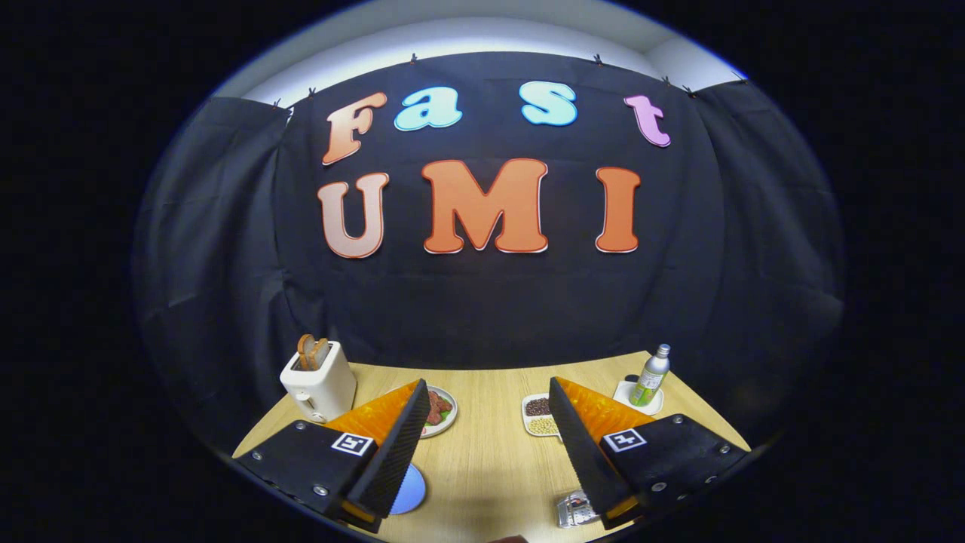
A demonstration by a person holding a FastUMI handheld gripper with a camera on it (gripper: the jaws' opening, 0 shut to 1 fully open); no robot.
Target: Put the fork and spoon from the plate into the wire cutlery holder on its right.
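Wooden table [490, 445]: blue plate [411, 490] under open tongs [490, 400].

Camera spot: we ride on the gripper [486, 411] and see its 2 fingers spread wide apart.
Facing: we look straight ahead over the wooden table [490, 452] at the black cloth wall [482, 302].
Height: we sit above the table, looking a bit down.
Near us: the tabletop.
Far from us: the wall.

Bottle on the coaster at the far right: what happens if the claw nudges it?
The bottle is tall, narrow and upright on a small coaster, so it probably tips rather than slides. It looks round, so it may roll once down. The claw is open, well short of it.
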